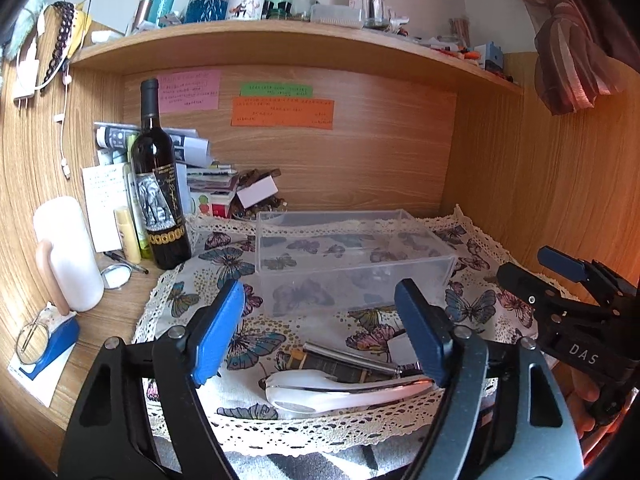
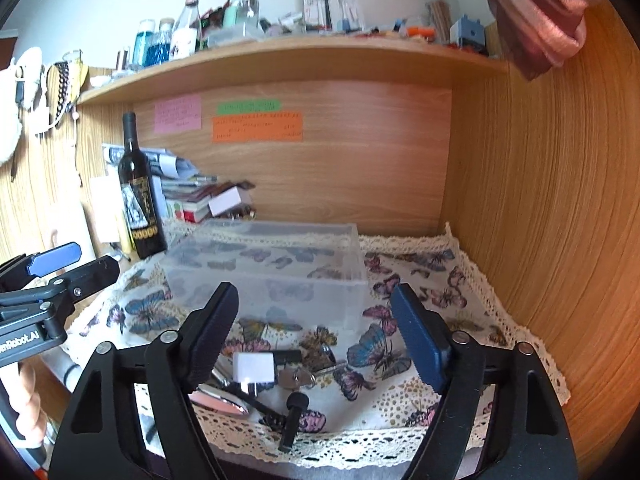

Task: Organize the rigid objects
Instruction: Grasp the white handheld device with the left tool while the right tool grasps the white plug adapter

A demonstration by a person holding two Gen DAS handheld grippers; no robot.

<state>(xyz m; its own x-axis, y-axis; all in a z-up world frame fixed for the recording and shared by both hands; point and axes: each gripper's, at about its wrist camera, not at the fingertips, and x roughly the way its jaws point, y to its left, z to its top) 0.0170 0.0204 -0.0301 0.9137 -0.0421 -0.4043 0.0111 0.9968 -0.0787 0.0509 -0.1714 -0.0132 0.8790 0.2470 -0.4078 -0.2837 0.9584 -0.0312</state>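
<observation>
A clear plastic box (image 1: 352, 256) stands empty on the butterfly cloth (image 1: 224, 264); it also shows in the right wrist view (image 2: 272, 272). In front of it lie small items: a white curved handle tool (image 1: 340, 392), a metal rod (image 1: 348, 356), a white plug adapter (image 2: 254, 368), keys (image 2: 298, 378) and a black bolt (image 2: 294, 416). My left gripper (image 1: 324, 336) is open and empty above the white tool. My right gripper (image 2: 316, 336) is open and empty above the adapter and keys. The right gripper also shows in the left wrist view (image 1: 560, 276).
A wine bottle (image 1: 160, 184) stands at the left by a white bottle (image 1: 68, 252), papers and a small mirror (image 1: 116, 276). Wooden walls close the back and right. A shelf (image 1: 280, 40) with bottles hangs above.
</observation>
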